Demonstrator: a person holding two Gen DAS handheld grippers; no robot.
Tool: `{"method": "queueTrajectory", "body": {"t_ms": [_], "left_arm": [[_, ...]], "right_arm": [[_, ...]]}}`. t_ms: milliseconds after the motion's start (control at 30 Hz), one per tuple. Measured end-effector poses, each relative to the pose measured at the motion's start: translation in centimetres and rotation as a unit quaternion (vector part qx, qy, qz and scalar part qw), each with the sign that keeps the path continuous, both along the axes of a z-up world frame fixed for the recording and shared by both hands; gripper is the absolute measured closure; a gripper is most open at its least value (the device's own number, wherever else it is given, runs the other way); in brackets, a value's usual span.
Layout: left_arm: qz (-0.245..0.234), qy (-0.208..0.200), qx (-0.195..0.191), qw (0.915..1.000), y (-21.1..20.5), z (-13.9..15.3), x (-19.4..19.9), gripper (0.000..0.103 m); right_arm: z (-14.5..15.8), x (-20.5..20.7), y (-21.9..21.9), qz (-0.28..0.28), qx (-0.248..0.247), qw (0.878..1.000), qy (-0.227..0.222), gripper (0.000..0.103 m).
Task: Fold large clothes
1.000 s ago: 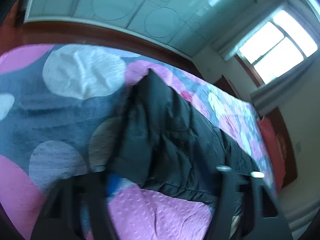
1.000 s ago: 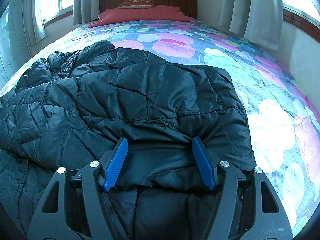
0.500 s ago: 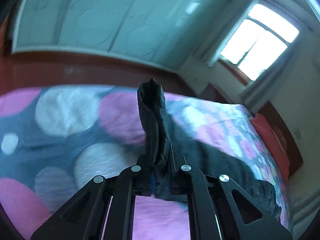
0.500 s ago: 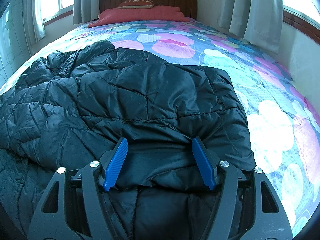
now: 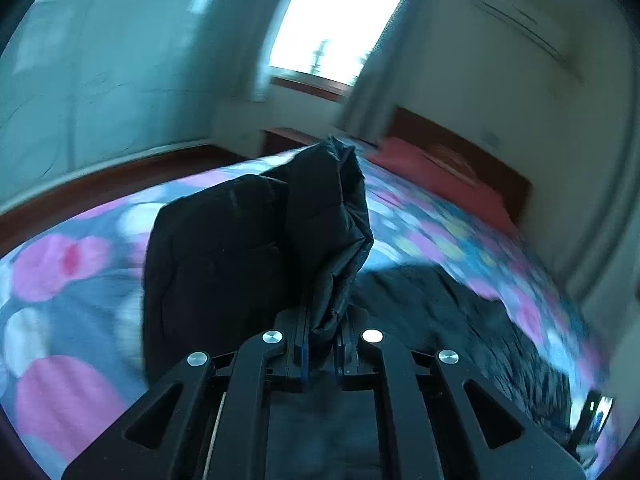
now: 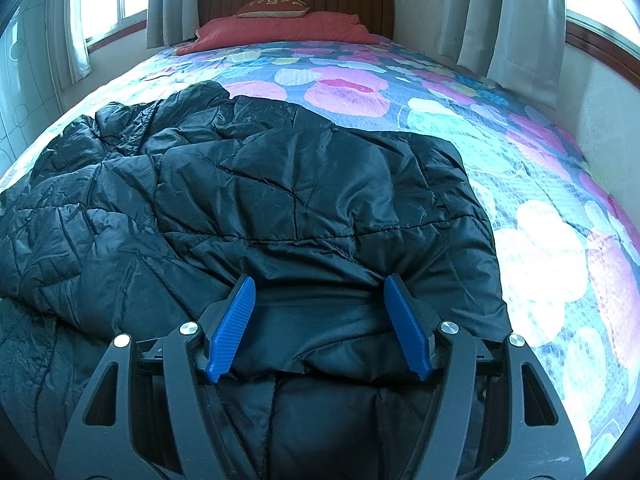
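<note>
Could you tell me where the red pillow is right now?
In the right wrist view the red pillow lies at the far end of the bed, against the wooden headboard, beyond the black jacket.

Left claw clamped, right claw spread

The left claw (image 5: 320, 344) has its 2 fingers drawn together, pinching a bunched fold of the black puffer jacket (image 5: 256, 240), which stands up above the fingertips; the claw tilts slightly downward. The right claw (image 6: 318, 292) points more steeply down, its 2 blue-padded fingers (image 6: 234, 324) set wide apart, tips pressed onto the jacket's surface with a flat band of fabric lying between them, not pinched.
</note>
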State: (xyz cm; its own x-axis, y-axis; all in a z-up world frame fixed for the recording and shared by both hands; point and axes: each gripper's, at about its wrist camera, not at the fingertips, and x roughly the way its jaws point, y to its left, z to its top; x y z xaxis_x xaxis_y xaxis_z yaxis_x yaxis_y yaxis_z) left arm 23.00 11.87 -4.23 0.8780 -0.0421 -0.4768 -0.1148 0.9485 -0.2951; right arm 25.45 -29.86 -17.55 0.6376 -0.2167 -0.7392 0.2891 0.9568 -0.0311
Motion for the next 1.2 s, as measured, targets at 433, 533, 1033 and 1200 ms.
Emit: {"method": "queueTrajectory", "body": {"t_ms": [433,533,1033,1200], "left_arm": [[-0.14,0.065,0.039,0.9872,-15.5,-4.4,4.2,0.095],[-0.162,0.075,0.05,0.9827,-17.9,-5.3,4.0,0.095],[-0.211,0.078,0.064,0.9723,-19.7,-4.5,1.6,0.041],[-0.18,0.056,0.094,0.9776,-16.0,-3.6,0.6,0.039]], "right_arm": [[0.1,0.4,-0.3,0.017,0.014,1.0,-0.002,0.022],[0.1,0.4,-0.2,0.021,0.016,1.0,-0.004,0.019],[1.2,-0.4,-0.2,0.026,0.029,0.999,-0.014,0.013],[3.6,-1.0,0.9,0.034,0.055,0.997,-0.033,0.013]]}}
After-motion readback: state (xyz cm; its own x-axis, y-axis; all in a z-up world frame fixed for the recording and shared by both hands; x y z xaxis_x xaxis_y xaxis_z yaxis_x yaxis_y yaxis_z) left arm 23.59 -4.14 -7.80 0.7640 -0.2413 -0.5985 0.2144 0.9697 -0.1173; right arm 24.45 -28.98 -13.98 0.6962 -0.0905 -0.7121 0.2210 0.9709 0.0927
